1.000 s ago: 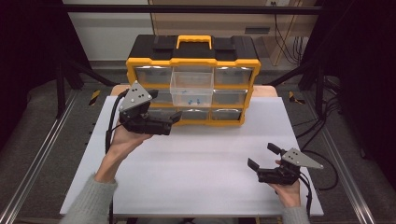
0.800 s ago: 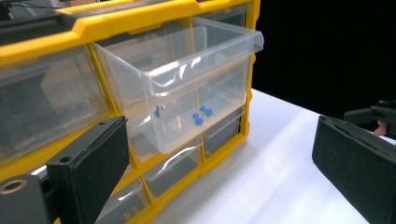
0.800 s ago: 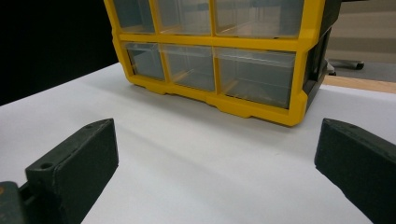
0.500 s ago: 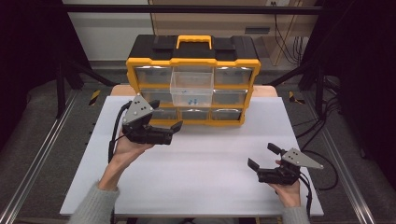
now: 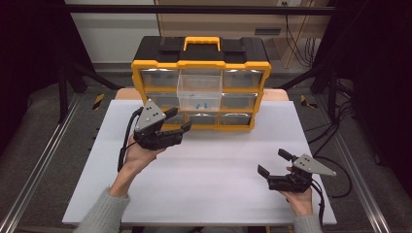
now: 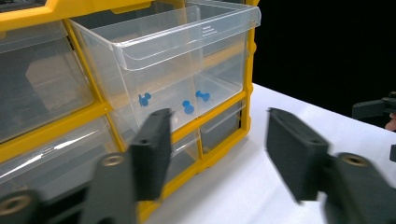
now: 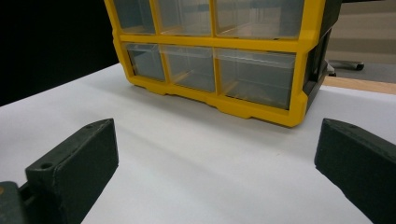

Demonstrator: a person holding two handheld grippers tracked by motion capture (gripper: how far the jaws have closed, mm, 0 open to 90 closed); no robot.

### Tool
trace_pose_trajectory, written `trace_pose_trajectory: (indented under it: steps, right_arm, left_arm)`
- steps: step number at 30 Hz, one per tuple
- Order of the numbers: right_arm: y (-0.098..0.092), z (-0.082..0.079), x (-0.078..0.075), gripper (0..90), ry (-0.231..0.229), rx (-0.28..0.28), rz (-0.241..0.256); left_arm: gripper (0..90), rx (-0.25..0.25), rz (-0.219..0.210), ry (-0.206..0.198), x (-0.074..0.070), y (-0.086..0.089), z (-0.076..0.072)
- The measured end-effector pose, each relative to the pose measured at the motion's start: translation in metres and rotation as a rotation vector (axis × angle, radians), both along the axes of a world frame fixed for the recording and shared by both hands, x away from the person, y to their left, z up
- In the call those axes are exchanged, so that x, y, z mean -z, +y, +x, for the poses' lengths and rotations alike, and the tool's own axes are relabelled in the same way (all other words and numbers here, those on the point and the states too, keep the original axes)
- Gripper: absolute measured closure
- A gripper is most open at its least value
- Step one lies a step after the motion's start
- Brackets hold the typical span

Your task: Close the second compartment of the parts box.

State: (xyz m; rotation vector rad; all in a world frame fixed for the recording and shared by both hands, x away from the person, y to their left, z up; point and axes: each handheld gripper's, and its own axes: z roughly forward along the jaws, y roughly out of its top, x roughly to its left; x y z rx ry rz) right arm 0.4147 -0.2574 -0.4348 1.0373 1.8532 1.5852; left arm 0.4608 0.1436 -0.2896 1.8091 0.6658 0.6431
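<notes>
Holding my left gripper (image 5: 177,121) wide open and empty just left of the pulled-out clear drawer (image 5: 199,92) in the yellow organizer (image 5: 201,63), my right gripper (image 5: 273,162) rests open, empty, near-right.

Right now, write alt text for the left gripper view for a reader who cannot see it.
A clear drawer stands pulled out of a yellow organizer, with three blue pushpins lying inside. The left gripper hangs open in front of it, empty, above a white table.
</notes>
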Motion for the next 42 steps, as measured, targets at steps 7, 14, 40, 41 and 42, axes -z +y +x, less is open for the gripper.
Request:
trace_pose_trajectory:
  steps: [7, 14, 40, 41, 42]
  right_arm:
    - [0.001, -0.001, 0.0, 0.3, 0.018, 0.001, 0.006]
    - [0.001, -0.001, 0.0, 0.3, 0.009, 0.0, 0.001]
    - [0.0, 0.0, 0.0, 0.3, 0.005, 0.002, 0.003]
    - [0.0, -0.001, -0.001, 0.3, 0.007, 0.002, 0.006]
    - [0.0, -0.001, -0.001, 0.3, 0.002, 0.003, 0.005]
  left_arm:
    - [62.2, -0.02, 0.009, 0.006, 0.002, -0.004, 0.005]
    - [77.6, -0.029, 0.019, -0.015, 0.001, -0.008, 0.012]
    - [88.9, -0.02, 0.053, -0.009, -0.001, -0.024, 0.041]
    - [88.9, -0.021, 0.049, -0.008, -0.001, -0.025, 0.042]
    - [88.9, -0.023, 0.053, -0.009, -0.001, -0.025, 0.043]
